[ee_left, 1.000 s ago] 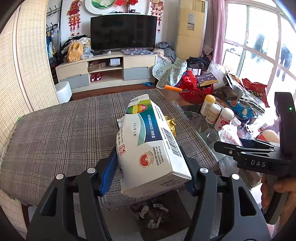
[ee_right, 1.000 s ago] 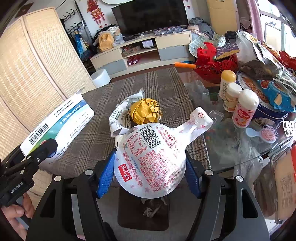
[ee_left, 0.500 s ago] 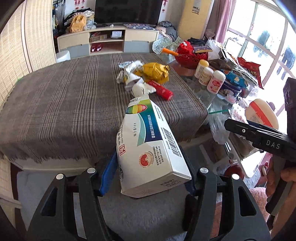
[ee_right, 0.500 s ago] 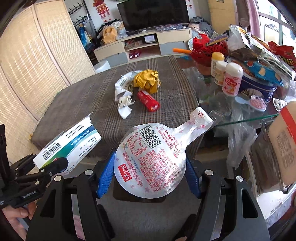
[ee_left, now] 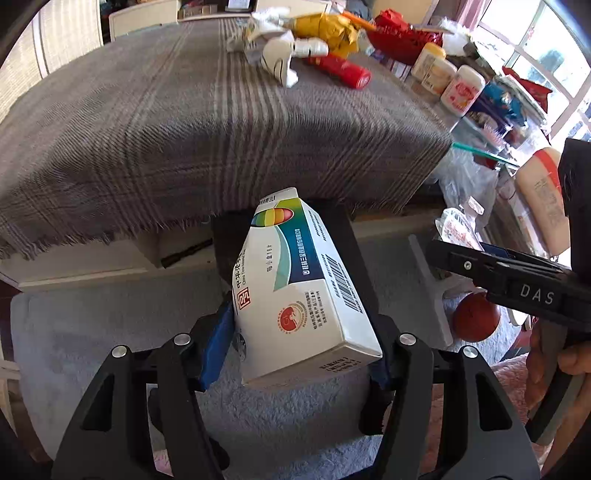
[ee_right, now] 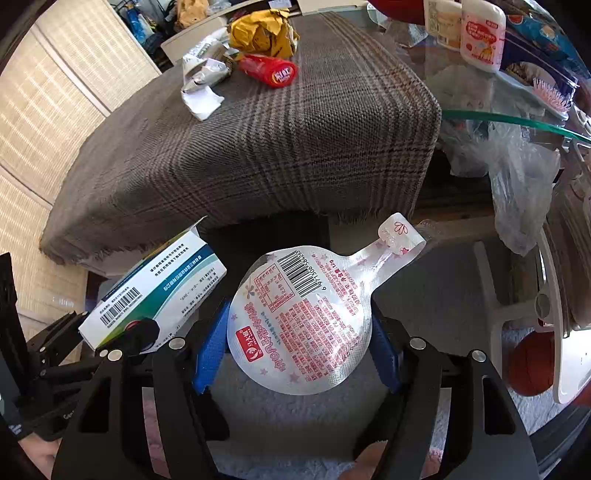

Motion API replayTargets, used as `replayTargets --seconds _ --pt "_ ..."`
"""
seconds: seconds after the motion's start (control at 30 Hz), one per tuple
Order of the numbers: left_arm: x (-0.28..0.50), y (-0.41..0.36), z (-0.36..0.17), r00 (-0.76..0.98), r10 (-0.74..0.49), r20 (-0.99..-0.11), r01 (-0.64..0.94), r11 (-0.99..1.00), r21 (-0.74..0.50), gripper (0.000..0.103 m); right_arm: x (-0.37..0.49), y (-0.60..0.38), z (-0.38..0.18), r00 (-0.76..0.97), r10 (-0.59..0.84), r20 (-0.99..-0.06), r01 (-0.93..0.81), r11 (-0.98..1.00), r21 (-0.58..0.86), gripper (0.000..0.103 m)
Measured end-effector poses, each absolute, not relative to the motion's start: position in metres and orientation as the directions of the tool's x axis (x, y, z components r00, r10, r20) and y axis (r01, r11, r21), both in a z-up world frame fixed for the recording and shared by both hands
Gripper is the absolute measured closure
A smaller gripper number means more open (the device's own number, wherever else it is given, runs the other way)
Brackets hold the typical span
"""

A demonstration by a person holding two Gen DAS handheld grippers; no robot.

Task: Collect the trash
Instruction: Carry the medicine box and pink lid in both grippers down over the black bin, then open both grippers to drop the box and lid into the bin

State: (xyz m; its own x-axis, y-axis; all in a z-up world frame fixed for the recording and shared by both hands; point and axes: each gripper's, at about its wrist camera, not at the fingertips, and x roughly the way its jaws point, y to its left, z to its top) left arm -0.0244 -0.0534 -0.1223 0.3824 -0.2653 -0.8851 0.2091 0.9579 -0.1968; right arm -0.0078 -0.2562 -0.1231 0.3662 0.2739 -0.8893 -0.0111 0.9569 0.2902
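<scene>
- Both your grippers have come down since a second ago; the plaid table cover (ee_left: pixel 207 122), then level with them, now lies above and ahead.
- Your left gripper (ee_left: pixel 299 343) clamps the white carton (ee_left: pixel 299 284) between its blue pads.
- Your right gripper (ee_right: pixel 295 343) clamps the round foil pouch (ee_right: pixel 299 321).
- Ahead of both, below the table edge, stands a dark bin (ee_left: pixel 358 251).
- Far ahead on the cover lie a red tube (ee_right: pixel 267 70) and a yellow wrapper (ee_right: pixel 262 33).

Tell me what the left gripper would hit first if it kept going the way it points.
Probably the dark bin below the table edge: the left gripper, shut on the box, points down at it. The box would likely meet it first; depth is unclear.
</scene>
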Motion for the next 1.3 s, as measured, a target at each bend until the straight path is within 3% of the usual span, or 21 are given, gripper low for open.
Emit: replayTargets --seconds 0.47,0.77,0.97,1.03,1.07,1.3 --pt "0.022 -0.062 -0.191 0.257 -0.248 -0.934 0.197 0.960 -0.201 0.045 0.037 -0.236 -0.185 0.259 0.296 -0.919 -0.001 0.952 0.306 0.034" --pt "0.027 -0.058 -0.208 0.216 -0.267 -0.939 0.177 0.957 -0.232 0.044 0.044 -0.229 -0.188 0.290 0.272 -0.917 -0.004 0.959 0.283 0.033" --pt "0.029 -0.058 -0.208 0.220 -0.280 -0.935 0.160 0.955 -0.248 0.044 0.050 -0.235 -0.188 0.293 0.326 -0.899 0.023 0.937 0.348 0.030" --pt "0.028 -0.057 -0.207 0.223 -0.277 -0.935 0.156 0.957 -0.246 0.039 0.050 -0.235 -0.187 0.296 0.332 -0.895 0.028 0.934 0.356 0.022" --pt "0.027 -0.052 -0.204 0.228 -0.277 -0.933 0.152 0.957 -0.247 0.031 0.051 -0.236 -0.186 0.298 0.329 -0.896 0.032 0.935 0.354 0.017" --pt "0.021 -0.039 -0.199 0.253 -0.247 -0.935 0.145 0.966 -0.216 0.008 0.050 -0.248 -0.180 0.318 0.294 -0.901 0.059 0.943 0.329 0.011"
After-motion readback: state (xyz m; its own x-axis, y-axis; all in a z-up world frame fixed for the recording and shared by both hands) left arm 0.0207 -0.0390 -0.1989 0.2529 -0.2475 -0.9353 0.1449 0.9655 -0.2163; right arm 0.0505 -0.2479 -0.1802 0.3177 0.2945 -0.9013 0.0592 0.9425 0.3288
